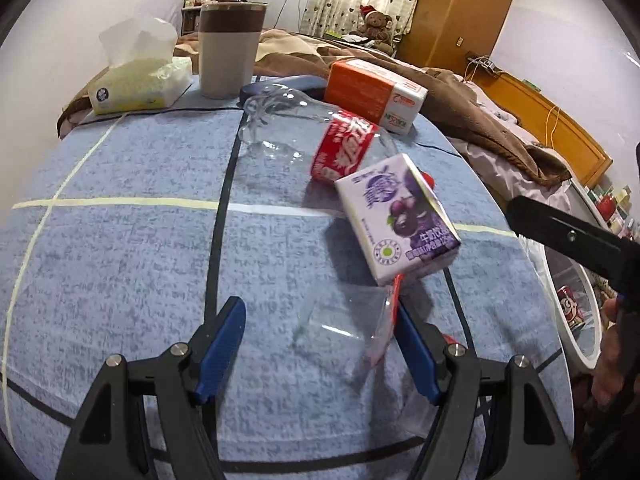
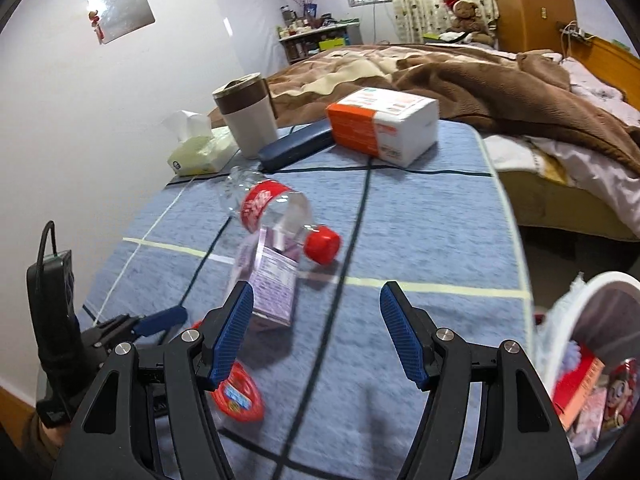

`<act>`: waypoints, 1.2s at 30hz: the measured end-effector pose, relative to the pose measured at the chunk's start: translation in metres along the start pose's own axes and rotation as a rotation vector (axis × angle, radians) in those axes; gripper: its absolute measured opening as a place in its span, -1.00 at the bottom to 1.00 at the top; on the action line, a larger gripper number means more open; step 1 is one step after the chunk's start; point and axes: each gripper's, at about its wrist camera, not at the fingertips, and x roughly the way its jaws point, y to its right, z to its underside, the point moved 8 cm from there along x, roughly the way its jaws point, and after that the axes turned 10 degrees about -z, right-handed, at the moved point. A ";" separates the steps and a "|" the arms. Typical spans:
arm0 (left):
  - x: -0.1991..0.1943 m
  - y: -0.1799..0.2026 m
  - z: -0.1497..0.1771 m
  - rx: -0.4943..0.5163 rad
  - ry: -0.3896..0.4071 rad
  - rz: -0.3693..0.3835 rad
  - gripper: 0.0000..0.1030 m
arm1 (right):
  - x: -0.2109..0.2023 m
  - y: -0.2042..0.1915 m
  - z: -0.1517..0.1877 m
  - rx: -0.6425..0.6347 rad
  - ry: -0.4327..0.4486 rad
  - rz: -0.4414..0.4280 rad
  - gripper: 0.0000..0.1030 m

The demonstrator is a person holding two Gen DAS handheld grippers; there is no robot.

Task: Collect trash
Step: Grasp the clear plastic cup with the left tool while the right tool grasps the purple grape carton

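**A:** How far along is the trash collecting?

**B:** Partway, I judge. The white bin (image 2: pixel 592 320) at the table's (image 1: pixel 120 264) right edge is already holding several wrappers. A purple juice carton (image 1: pixel 396 220), an empty plastic bottle (image 1: pixel 320 136) and a clear wrapper (image 1: pixel 352 320) are lying on the table, waiting.

**A:** Where are the claws?

**B:** Both are hanging open and empty. The left claw (image 1: pixel 320 352) is straddling the clear wrapper, its right finger touching the wrapper's red edge. The right claw (image 2: pixel 316 336) is hovering near the carton, which is just beside its left finger.
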 end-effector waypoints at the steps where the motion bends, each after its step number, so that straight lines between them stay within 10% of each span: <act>1: 0.001 -0.002 -0.002 -0.002 0.006 -0.002 0.48 | 0.003 -0.001 -0.001 0.005 -0.005 -0.009 0.31; 13: 0.018 -0.009 -0.021 0.042 0.021 -0.044 0.46 | 0.028 0.007 -0.009 0.126 -0.028 -0.041 0.31; 22: 0.017 -0.037 -0.024 -0.008 0.022 -0.062 0.02 | 0.051 -0.013 -0.007 0.093 -0.071 -0.051 0.31; 36: 0.006 -0.085 -0.014 -0.108 0.024 -0.144 -0.01 | 0.073 -0.025 0.002 -0.016 -0.125 0.109 0.31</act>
